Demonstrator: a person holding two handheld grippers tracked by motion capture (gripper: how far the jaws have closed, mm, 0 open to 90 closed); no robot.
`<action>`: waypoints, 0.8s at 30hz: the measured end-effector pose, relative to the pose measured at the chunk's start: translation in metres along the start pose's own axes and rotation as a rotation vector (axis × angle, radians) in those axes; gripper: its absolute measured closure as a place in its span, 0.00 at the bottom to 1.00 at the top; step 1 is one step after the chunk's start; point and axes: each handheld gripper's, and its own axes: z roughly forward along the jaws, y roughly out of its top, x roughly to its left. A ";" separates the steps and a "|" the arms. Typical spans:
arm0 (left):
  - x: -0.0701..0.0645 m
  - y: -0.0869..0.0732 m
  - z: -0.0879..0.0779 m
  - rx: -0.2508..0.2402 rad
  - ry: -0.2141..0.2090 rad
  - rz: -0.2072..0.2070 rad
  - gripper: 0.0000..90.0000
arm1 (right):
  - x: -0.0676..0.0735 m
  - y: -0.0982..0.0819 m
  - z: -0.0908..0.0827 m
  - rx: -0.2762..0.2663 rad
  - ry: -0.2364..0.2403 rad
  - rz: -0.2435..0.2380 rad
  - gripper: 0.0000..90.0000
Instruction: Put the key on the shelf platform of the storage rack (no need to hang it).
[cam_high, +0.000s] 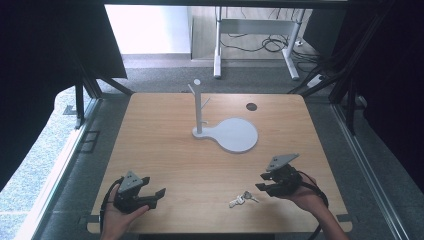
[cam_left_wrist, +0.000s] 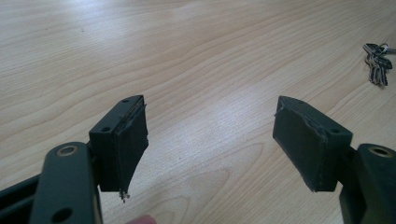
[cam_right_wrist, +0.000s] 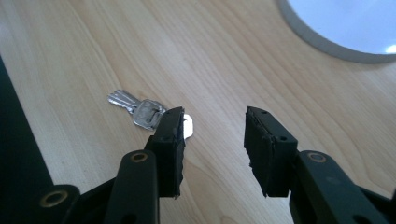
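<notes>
A small bunch of silver keys (cam_high: 242, 198) lies on the wooden table near its front edge. My right gripper (cam_high: 262, 182) hovers just right of the keys, open, with nothing between its jaws. In the right gripper view the keys (cam_right_wrist: 140, 109) lie left of the gripper (cam_right_wrist: 212, 128), partly behind its left jaw. My left gripper (cam_high: 155, 187) rests at the front left, open and empty. In the left gripper view the gripper (cam_left_wrist: 210, 119) points across bare wood, with the keys (cam_left_wrist: 378, 63) far off at the upper right.
A white stand (cam_high: 199, 107) with pegs rises from a round white base plate (cam_high: 235, 135) at the table's middle. A dark round hole (cam_high: 251, 106) sits in the tabletop behind it. The base plate's rim (cam_right_wrist: 322, 44) shows in the right gripper view.
</notes>
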 end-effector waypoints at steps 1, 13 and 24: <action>0.000 0.000 -0.001 -0.002 -0.001 0.001 0.29 | 0.004 0.003 0.005 0.019 0.014 -0.019 0.66; -0.002 0.001 -0.001 -0.003 -0.005 0.009 0.29 | 0.018 0.010 0.032 0.109 0.082 -0.098 0.69; -0.001 0.000 0.000 0.002 -0.003 0.010 0.29 | 0.022 0.013 0.053 0.154 0.126 -0.165 0.74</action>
